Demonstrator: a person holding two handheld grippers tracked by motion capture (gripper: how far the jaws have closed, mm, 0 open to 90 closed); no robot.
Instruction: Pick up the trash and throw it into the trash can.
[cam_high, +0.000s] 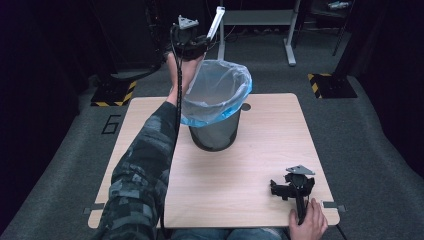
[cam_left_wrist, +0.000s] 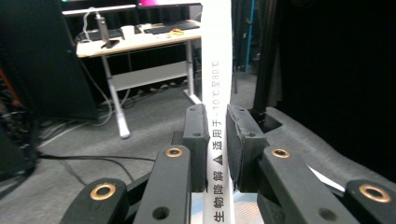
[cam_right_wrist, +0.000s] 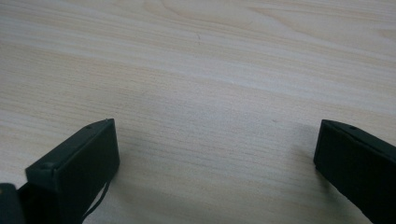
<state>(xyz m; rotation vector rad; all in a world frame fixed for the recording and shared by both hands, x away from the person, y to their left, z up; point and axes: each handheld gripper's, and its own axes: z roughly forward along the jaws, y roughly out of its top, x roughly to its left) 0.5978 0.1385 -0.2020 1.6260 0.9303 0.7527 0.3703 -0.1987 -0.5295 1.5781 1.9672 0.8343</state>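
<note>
A: Where's the left gripper (cam_high: 207, 36)?

B: Raised above the far rim of the bin (cam_high: 215, 135), which stands mid-table with a blue-edged clear liner (cam_high: 220, 90). Its 2 jaws are pinched on a white strip (cam_left_wrist: 216, 70) printed with dark characters, standing upright between them.

A: And the right gripper (cam_right_wrist: 215, 154)?

B: Lying on the wooden table (cam_high: 265, 155) near the front right corner, jaws spread wide, nothing between them, the person's hand (cam_high: 307, 222) on its handle
</note>
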